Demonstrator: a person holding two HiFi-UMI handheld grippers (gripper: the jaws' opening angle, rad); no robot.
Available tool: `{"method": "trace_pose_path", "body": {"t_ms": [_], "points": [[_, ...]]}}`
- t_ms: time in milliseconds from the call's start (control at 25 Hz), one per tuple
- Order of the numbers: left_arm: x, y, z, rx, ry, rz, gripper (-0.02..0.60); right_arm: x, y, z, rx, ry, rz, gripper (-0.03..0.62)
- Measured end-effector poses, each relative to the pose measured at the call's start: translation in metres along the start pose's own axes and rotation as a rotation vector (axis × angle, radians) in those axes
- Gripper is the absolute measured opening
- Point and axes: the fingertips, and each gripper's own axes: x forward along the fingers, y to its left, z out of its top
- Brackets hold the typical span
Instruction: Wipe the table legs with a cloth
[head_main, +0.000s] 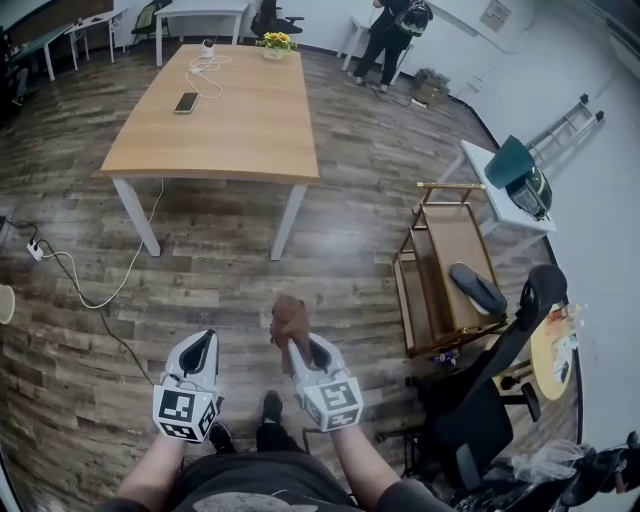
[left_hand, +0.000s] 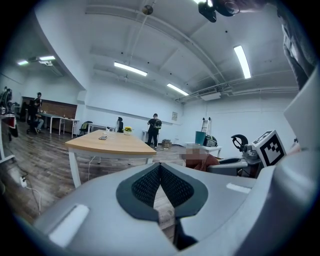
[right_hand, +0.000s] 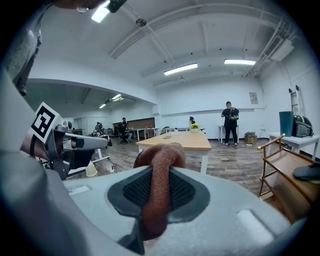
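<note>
Floor (head_main: 330, 265), dark wood planks, fills most of the head view. Desk (head_main: 245, 125), pale wood top on white legs (head_main: 286, 222), stands well ahead of both claws, nothing touching it. Wooden cart (head_main: 403, 290) off to the right, black chair (head_main: 500, 375) just beside it. Person (head_main: 392, 40) in dark clothes stands past the desk's far end. Left claw (head_main: 204, 340) low & left of centre, jaws closed tip to tip, nothing btwn them. Right claw (head_main: 299, 347) just beside it, jaws clamped on the brown cloth (head_main: 290, 317), which bunches up above the tips, well apart from the desk legs. Phone (head_main: 186, 102) lies on the desk top; yellow flowers (head_main: 276, 42) at the far edge.
</note>
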Motion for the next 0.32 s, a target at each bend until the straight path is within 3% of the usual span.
{"method": "trace_pose_path", "body": {"t_ms": [320], "points": [[-0.028, 0.015, -0.010, -0.014, 0.011, -0.011, 0.020, -0.011, 0.037, -0.013, 0.011, 0.026, -0.013, 0.064]]}}
